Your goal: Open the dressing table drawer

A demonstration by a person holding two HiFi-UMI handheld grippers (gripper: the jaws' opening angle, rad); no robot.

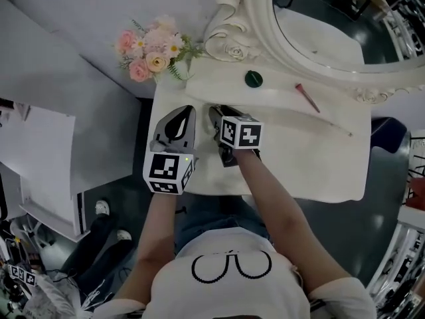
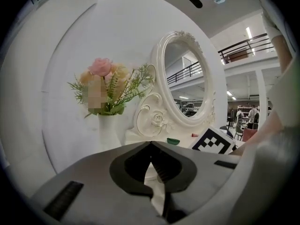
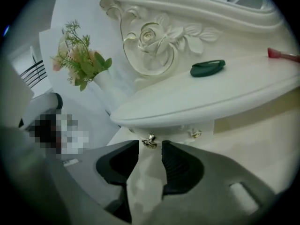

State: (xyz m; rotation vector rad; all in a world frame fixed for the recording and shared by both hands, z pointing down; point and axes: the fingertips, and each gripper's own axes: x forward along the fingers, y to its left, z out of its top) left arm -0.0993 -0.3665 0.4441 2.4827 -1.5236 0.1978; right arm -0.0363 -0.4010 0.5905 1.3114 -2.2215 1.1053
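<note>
The drawer (image 3: 172,131) sits under the far raised shelf (image 3: 201,97) of the table (image 1: 312,165) and carries two gold knobs. The right gripper (image 3: 150,145) points at it with jaws partly apart. The left knob (image 3: 149,141) is just at their tips, unclamped. The left gripper (image 2: 150,143) hovers just left of the right one, jaws together and empty, facing the flowers (image 2: 107,86) and mirror (image 2: 187,86). A green thing (image 3: 207,68) lies on the shelf.

Left tool (image 2: 150,144) together, right tool (image 3: 151,146) apart.
</note>
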